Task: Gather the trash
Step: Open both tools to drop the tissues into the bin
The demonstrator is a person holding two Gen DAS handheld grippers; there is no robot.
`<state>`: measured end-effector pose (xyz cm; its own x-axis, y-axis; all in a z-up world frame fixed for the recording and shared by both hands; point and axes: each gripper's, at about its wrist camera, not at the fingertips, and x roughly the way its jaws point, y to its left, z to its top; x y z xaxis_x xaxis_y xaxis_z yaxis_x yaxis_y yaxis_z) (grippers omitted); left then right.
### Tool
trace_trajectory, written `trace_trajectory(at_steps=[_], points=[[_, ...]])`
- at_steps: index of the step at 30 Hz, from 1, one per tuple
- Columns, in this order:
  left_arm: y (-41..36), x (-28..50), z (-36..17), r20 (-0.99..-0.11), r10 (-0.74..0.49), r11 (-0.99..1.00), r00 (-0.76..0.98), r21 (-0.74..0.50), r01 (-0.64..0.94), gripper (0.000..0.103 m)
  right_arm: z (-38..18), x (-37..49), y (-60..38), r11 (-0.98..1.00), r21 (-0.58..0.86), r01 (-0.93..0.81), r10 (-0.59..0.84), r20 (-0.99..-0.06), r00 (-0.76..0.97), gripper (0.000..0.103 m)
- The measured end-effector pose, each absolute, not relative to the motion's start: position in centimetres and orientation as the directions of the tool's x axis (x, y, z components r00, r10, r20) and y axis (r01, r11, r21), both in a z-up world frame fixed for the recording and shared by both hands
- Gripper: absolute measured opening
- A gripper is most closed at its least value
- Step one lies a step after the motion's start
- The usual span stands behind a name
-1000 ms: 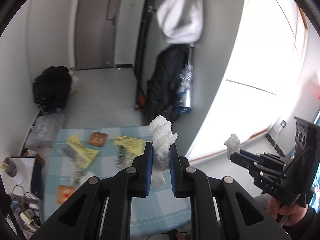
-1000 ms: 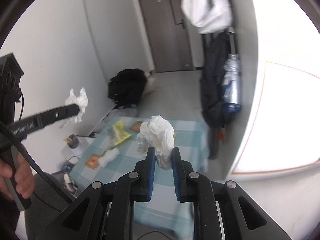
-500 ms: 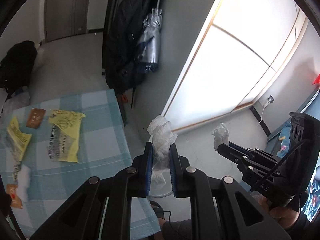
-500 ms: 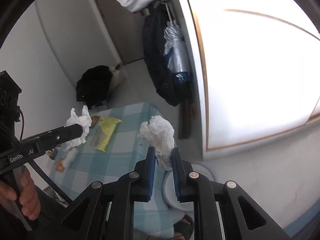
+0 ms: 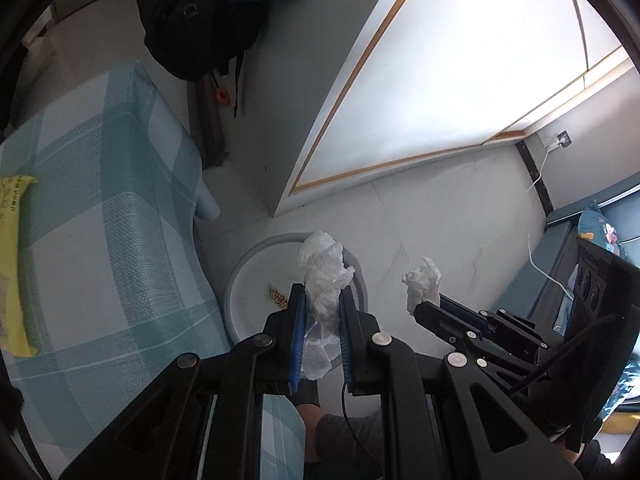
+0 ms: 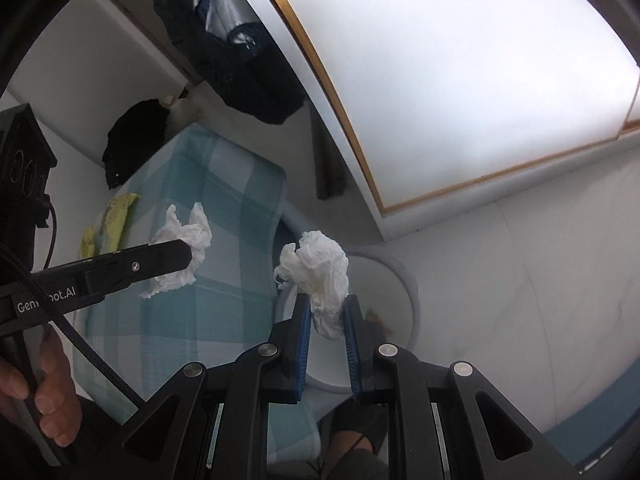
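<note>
1. Left gripper (image 5: 322,312) is clamped on a crumpled tissue (image 5: 324,280). The blue pads are pinched in narrow on the wad's lower half, so the loose top puffs out above the fingers. Makes sense for something this floppy — grab the bulk, let the rest hang.

2. Right gripper (image 6: 327,320) has the same deal going: closed tight on its own white tissue wad (image 6: 320,272), only the paper between the jaws.

3. Both wads sit center-low in their frames, held above the round white trash bin (image 5: 240,280) on the floor. In the left view the bin is right behind the fingertips; in the right view its rim (image 6: 404,280) curves just right of center.

4. The bin stands just beside the corner of the table with the teal checked cloth (image 5: 100,200), which is probably why it's parked there — short trip from tabletop to bin.

5. There's a small bit of something colorful inside the bin already (image 5: 279,296); too small to tell what.

6. A yellow wrapper (image 5: 14,240) lies on the cloth at the far left edge, so my guess is the job isn't finished.

7. Looks like the drop comes next: open up over the bin.
</note>
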<state>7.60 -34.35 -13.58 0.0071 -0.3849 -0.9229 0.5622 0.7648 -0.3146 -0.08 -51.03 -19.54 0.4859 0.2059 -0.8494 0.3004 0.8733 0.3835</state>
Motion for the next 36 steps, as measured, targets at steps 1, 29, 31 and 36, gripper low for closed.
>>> trace_trajectory(at_steps=[1, 29, 31, 36], points=[[-34.7, 7.8, -14.3, -0.930, -0.368, 0.769, -0.011, -0.311, 0.559, 0.011, -20.3, 0.1, -51.2, 0.868, 0.390, 0.308, 0.218, -0.855, 0.470, 0.017], [-36.7, 10.4, -18.7, -0.925, -0.308, 0.818, -0.223, -0.377, 0.434, 0.036, -25.9, 1.7, -51.4, 0.825, 0.396, 0.403, 0.274, -0.904, 0.328, 0.045], [-36.7, 10.3, -18.4, -0.921, -0.317, 0.813, -0.226, -0.386, 0.436, 0.042, -25.8, 1.2, -52.0, 0.819, 0.387, 0.423, 0.259, -0.908, 0.330, 0.046], [-36.6, 10.2, -18.2, -0.919, -0.327, 0.807, -0.222, -0.394, 0.439, 0.049, -25.1, 0.2, -53.6, 0.781, 0.406, 0.474, 0.246, -0.899, 0.363, 0.048]])
